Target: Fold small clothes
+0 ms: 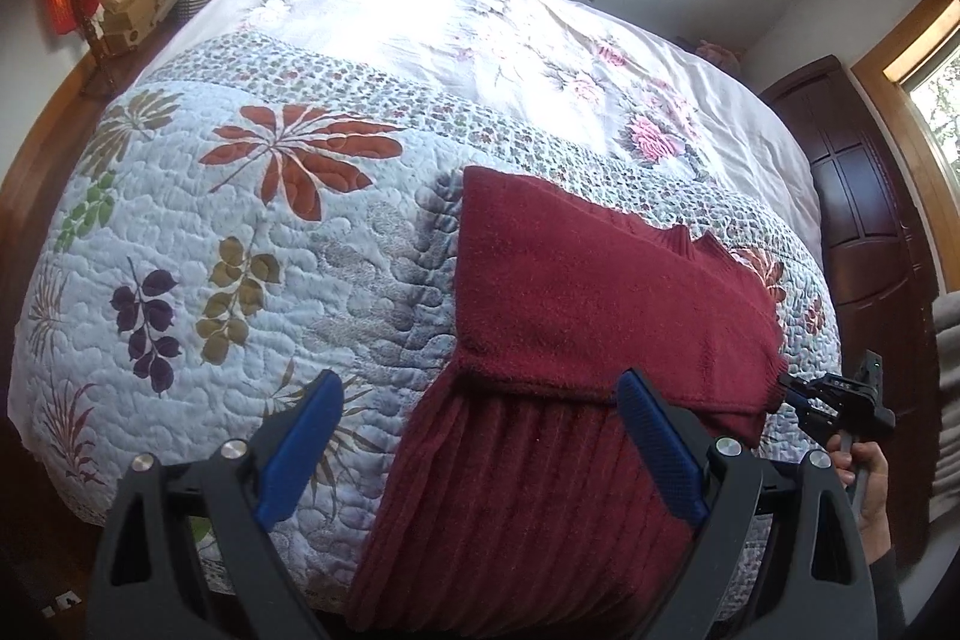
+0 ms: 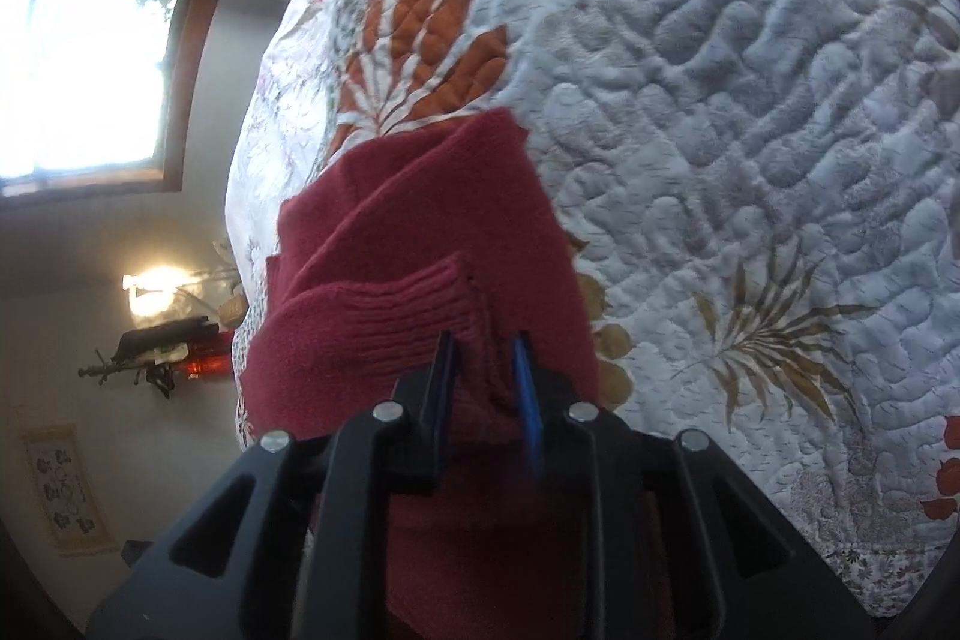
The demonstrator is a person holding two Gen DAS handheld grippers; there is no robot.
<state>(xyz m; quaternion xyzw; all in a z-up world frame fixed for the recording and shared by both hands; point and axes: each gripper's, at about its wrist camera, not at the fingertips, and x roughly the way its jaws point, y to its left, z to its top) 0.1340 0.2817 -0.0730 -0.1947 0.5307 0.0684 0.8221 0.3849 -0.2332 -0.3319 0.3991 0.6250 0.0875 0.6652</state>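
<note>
Right gripper [image 2: 483, 370] clamped on the ribbed hem of the red sweater [image 1: 600, 292], likely to carry a fold across the quilt [image 1: 240, 220], left gripper [image 1: 480, 424] spread wide above the near edge, holding nothing.

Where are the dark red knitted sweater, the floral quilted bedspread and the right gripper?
Dark red knitted sweater [image 1: 588, 292]: left wrist view, on its folded upper panel.
Floral quilted bedspread [image 1: 240, 232]: left wrist view, on bare quilting.
Right gripper [image 2: 485, 370]: right wrist view, between fingertips pinching the sweater.
</note>
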